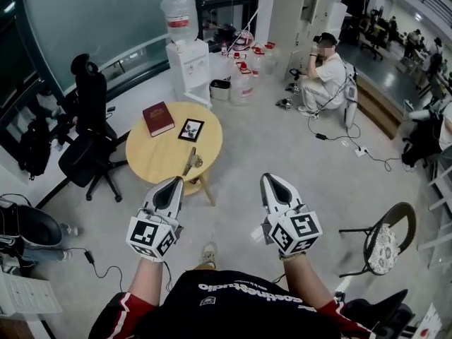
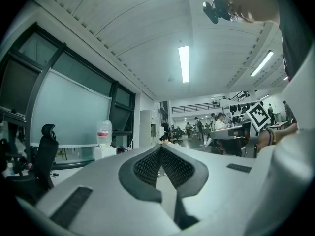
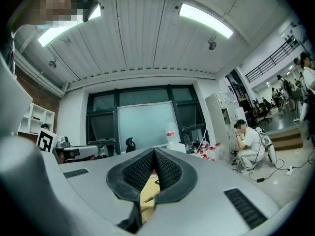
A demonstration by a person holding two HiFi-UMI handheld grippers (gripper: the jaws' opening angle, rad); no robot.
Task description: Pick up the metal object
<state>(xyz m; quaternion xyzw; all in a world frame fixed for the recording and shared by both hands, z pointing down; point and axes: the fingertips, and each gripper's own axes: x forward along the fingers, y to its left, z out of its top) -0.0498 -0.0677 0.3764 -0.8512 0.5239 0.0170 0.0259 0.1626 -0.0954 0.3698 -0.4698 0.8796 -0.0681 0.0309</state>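
The metal object (image 1: 191, 162), a slim shiny tool, lies on the near side of a round wooden table (image 1: 152, 162). My left gripper (image 1: 174, 181) is held level just short of the table's near edge, its jaws closed with nothing between them. My right gripper (image 1: 268, 177) hangs to the right of the table over the floor, its jaws also closed and empty. In the left gripper view the left gripper (image 2: 161, 147) has its tips meeting. In the right gripper view the right gripper (image 3: 154, 150) has its tips touching, and the metal object (image 3: 150, 198) shows below them on the table.
A red book (image 1: 158, 118) and a black picture frame (image 1: 191, 129) lie on the table's far half. A black office chair (image 1: 88, 140) stands left of it. Behind are a water dispenser (image 1: 187, 48) and jugs (image 1: 244, 76). A person (image 1: 326, 73) crouches at the back right. A round-seat chair (image 1: 385, 242) stands at the right.
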